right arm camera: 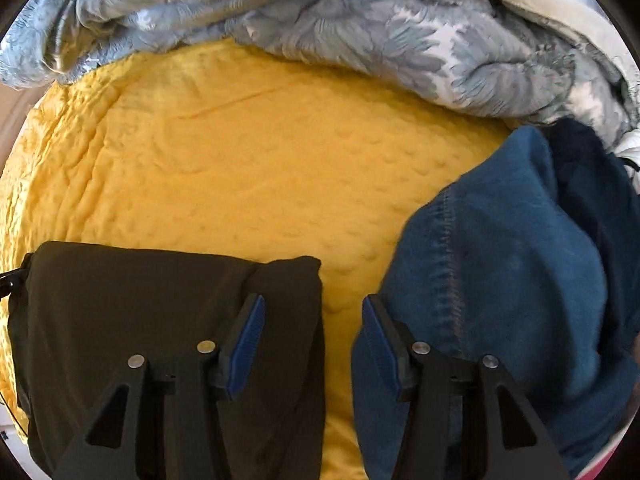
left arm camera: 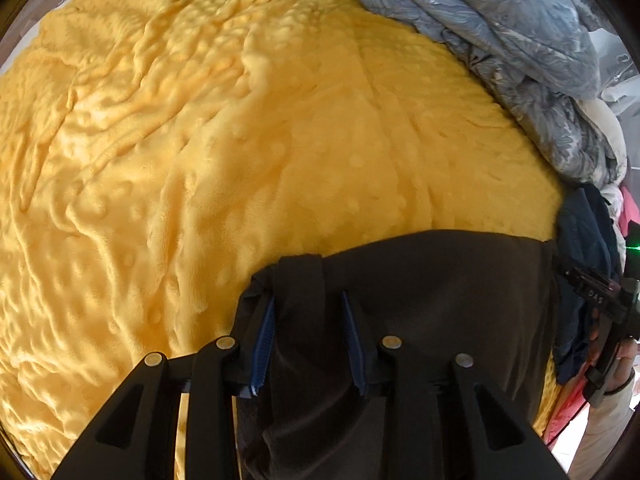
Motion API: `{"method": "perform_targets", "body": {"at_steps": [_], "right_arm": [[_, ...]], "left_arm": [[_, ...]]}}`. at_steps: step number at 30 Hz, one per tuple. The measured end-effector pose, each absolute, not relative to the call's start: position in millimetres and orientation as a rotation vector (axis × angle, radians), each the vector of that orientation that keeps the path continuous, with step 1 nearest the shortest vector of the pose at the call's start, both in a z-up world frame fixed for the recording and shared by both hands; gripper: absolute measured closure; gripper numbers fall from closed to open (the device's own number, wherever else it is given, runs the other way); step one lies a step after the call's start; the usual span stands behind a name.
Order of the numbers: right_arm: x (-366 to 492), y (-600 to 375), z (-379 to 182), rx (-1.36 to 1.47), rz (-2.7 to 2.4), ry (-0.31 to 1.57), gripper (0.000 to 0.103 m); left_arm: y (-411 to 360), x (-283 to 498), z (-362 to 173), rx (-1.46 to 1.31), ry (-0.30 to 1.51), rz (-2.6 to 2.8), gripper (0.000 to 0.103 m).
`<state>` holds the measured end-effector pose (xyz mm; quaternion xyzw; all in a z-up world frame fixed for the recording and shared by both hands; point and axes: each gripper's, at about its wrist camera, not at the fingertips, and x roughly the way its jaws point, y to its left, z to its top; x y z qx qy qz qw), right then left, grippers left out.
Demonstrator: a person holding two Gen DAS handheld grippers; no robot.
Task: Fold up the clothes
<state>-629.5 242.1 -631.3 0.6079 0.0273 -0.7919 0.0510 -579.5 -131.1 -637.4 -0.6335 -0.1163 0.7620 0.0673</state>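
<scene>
Folding looks nearly finished on the black garment (left arm camera: 432,292), which lies as a compact rectangle at the near edge of the yellow dimpled blanket (left arm camera: 240,140), at about six o'clock in the left wrist view.

Left gripper (left arm camera: 308,340) sits over the garment's left end with a band of black cloth running up between its blue pads (left arm camera: 262,348). The jaws stand apart with a visible gap, but the cloth fills that gap, so I cannot tell whether they are pinching it or only straddling it. If it is a grip, I would keep it low and pull gently toward nine o'clock to square that end, not lift, since thin fabric like this probably unfolds easily.

Right gripper (right arm camera: 314,340) is spread wide and holds nothing. Its left finger rests over the garment's right edge and bare blanket shows between the fingers. In the right wrist view the garment (right arm camera: 160,300) occupies seven o'clock, and a rumpled blue garment (right arm camera: 500,280) lies close by at four o'clock, apart from it across a strip of yellow. A grey floral quilt (right arm camera: 360,20) is heaped along twelve o'clock.

A likely good move is to press the right edge flat, then release both sides together so the stack stays aligned. The blue piece seems next, so the right hand should avoid dragging it onto the folded one.
</scene>
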Motion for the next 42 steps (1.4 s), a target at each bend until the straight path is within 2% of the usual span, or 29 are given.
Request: {"method": "perform_targets", "body": {"at_steps": [4,11,14,17,18,23,29,31,32,34,35,36,39,42], "right_arm": [[-636.8,238.8,-644.0,1.873,-2.408,0.128,0.050],[-641.1,243.5,-653.5,1.885,-2.365,0.077,0.050],[-642.5,248.7,-656.6,1.885,-2.338,0.004,0.061],[-641.2,251.1,-657.8,1.864,-2.313,-0.041,0.084],[-640.5,251.0,-657.9,1.857,-2.309,-0.041,0.087],[-638.9,254.4,-653.0,1.813,-2.370,0.015,0.091],[-637.8,270.3,-648.1,1.796,-2.424,-0.038,0.094],[-637.9,272.8,-648.2,1.798,-2.393,-0.059,0.094],[-637.2,273.6,-647.8,1.800,-2.385,-0.055,0.092],[-633.4,277.0,-644.9,1.802,-2.377,-0.044,0.071],[-631.2,279.8,-643.0,1.799,-2.368,-0.049,0.053],[-629.1,283.5,-640.5,1.786,-2.357,-0.060,0.048],[-625.7,297.3,-635.5,1.745,-2.340,-0.102,0.046],[-625.2,312.6,-636.6,1.740,-2.321,-0.178,0.046]], "left_arm": [[-137.7,-582.3,-642.5,-1.912,-0.406,2.314,0.068],[-142.0,-584.7,-647.3,-1.901,-0.491,2.276,0.071],[-145.2,-586.9,-648.0,-1.877,-0.546,2.256,0.086],[-144.9,-586.6,-646.4,-1.858,-0.538,2.288,0.091],[-144.3,-586.4,-645.9,-1.853,-0.530,2.303,0.092],[-147.9,-585.4,-641.5,-1.828,-0.548,2.342,0.093],[-159.8,-588.8,-641.0,-1.788,-0.646,2.350,0.093],[-158.7,-587.4,-642.6,-1.796,-0.641,2.320,0.087],[-158.5,-584.9,-640.8,-1.792,-0.632,2.308,0.086],[-160.4,-576.5,-631.6,-1.752,-0.601,2.297,0.082],[-163.8,-573.1,-627.5,-1.734,-0.596,2.285,0.081],[-167.3,-569.7,-623.4,-1.715,-0.592,2.272,0.080],[-186.5,-565.9,-617.3,-1.694,-0.611,2.273,0.075],[-209.9,-572.1,-627.1,-1.706,-0.728,2.232,0.075]]}}
